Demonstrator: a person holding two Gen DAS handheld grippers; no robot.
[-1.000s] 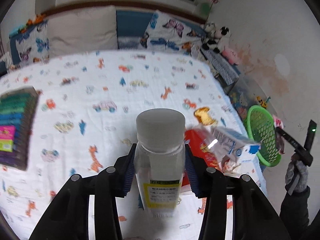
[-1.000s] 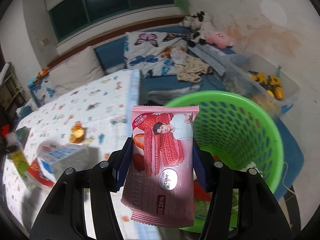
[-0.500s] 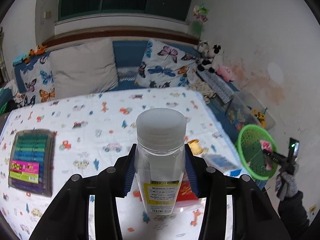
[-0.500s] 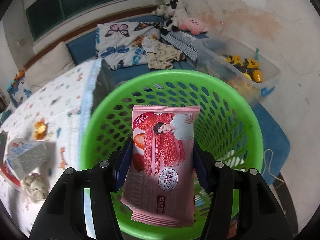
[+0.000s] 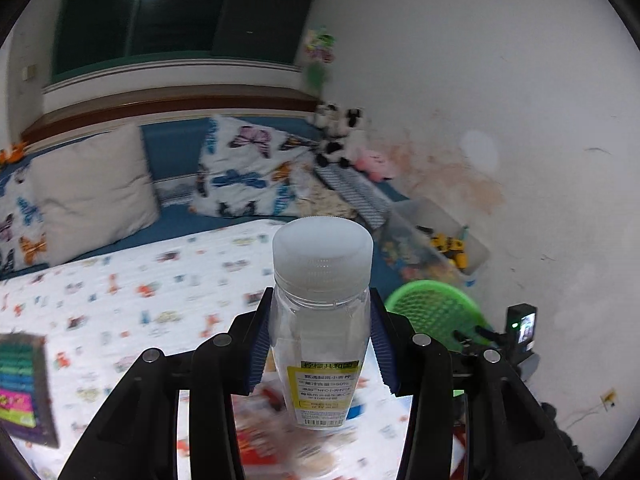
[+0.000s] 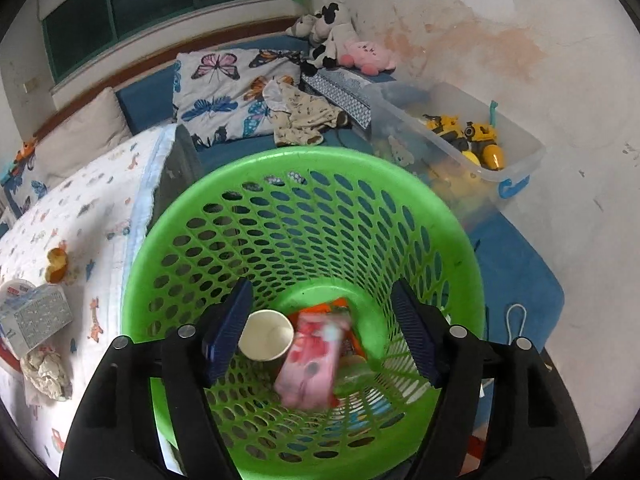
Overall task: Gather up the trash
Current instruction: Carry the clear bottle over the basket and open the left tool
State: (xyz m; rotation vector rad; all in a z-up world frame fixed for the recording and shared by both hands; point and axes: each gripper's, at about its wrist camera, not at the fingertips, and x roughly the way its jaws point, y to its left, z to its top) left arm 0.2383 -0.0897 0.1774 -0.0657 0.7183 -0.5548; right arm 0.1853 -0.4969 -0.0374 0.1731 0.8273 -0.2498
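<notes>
Right gripper [image 6: 320,332] has just opened over the basket [image 6: 304,168], dropping the wrapper [image 6: 310,364]; left gripper [image 5: 318,344] clamps the bottle [image 5: 320,320], next to bin.

Clear plastic bottle with a white screw cap and yellow label [image 5: 320,336] sits upright, clamped at its sides. Pink snack wrapper [image 6: 310,364], blurry, is down inside the green perforated plastic basket [image 6: 280,216], next to a white paper cup [image 6: 266,334].

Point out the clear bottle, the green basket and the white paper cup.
clear bottle [image 5: 320,320]: left wrist view, on its transparent body below the white cap.
green basket [image 6: 304,216]: right wrist view, on the far inner wall.
white paper cup [image 6: 266,334]: right wrist view, on its open mouth, inside the basket.
</notes>
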